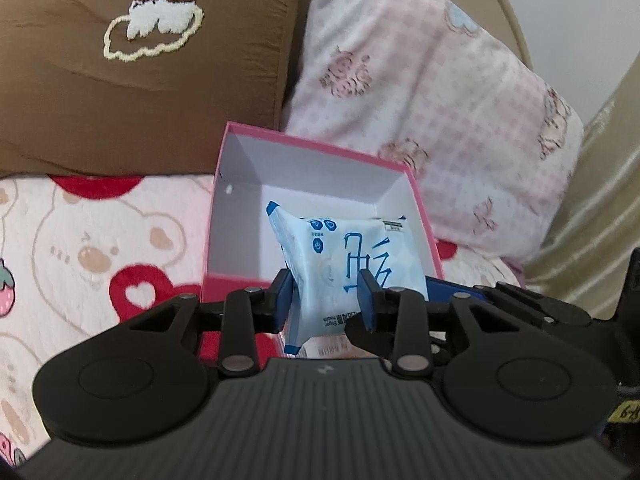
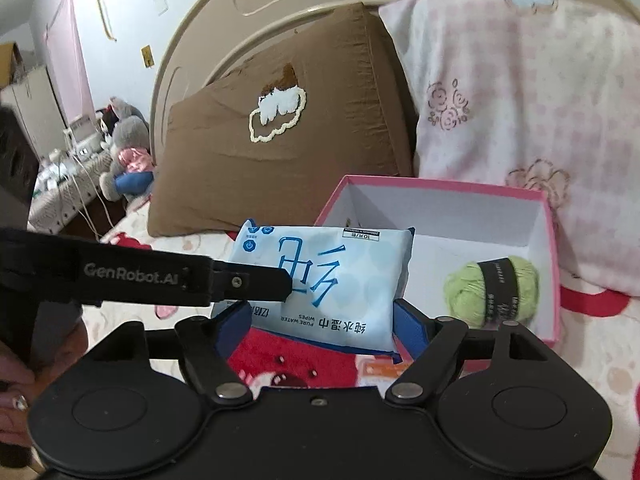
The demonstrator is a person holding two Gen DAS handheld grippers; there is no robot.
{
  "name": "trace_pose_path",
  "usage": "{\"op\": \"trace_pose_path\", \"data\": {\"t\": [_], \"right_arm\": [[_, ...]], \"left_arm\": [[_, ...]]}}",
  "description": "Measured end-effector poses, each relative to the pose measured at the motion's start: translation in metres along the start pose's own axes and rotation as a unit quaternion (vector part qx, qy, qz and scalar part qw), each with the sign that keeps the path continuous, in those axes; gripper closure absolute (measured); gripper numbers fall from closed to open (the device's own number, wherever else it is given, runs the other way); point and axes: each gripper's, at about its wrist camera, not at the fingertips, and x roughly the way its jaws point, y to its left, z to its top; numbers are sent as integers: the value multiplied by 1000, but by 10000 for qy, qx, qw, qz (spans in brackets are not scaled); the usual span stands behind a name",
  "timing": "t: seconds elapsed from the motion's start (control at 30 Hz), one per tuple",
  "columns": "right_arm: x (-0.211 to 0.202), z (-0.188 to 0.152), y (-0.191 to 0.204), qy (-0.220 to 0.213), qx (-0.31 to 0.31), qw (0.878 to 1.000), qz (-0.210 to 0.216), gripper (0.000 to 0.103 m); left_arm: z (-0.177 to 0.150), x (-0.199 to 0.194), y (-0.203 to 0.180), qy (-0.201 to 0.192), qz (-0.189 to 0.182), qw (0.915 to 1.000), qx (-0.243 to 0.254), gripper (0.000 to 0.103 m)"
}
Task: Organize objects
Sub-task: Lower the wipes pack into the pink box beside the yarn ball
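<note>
Wipes (image 1: 344, 264) in a pale blue soft pack hang between the jaws of the left gripper (image 1: 326, 300), which pinch it across its thin side, so the pack stands on edge above the near wall of the pink box (image 1: 320, 150) on the bed. In the right wrist view the same pack shows its printed face, with one left finger (image 2: 256, 282) lying across it. The right gripper (image 2: 322, 320) has its jaws spread wide; the pack sits between them, its ends close to both blue pads (image 2: 412, 324), but I cannot tell that they press it. Just beyond the right jaw, inside the box, lies a green ball of yarn (image 2: 490, 288). Behind the box lean a brown pillow (image 1: 140, 92) and a pink checked pillow (image 1: 432, 112). I judge the pack to be light and soft, with a smooth film that can slip and bend; a hold near its middle, across the short width, seems safer than a hold at a sealed end, which could fold. The empty floor of the box, beyond the left jaws, looks like the place for it.
</note>
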Motion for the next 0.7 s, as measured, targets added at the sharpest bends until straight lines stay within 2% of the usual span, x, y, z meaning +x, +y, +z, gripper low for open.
{"op": "trace_pose_path", "data": {"t": [0.17, 0.37, 0.47, 0.57, 0.7], "right_arm": [[22, 21, -14, 63, -76, 9999, 71, 26], [60, 39, -34, 430, 6, 9991, 38, 32], [80, 37, -46, 580, -2, 9983, -38, 38], [97, 34, -62, 715, 81, 9974, 22, 51], [114, 28, -85, 775, 288, 9966, -15, 63]], "left_arm": [[18, 28, 5, 43, 288, 9995, -113, 69], [26, 78, 16, 200, 527, 9983, -177, 67], [28, 99, 15, 270, 707, 9970, -146, 67], [26, 118, 13, 404, 893, 9952, 6, 67], [24, 136, 9, 567, 1046, 9928, 128, 67]]}}
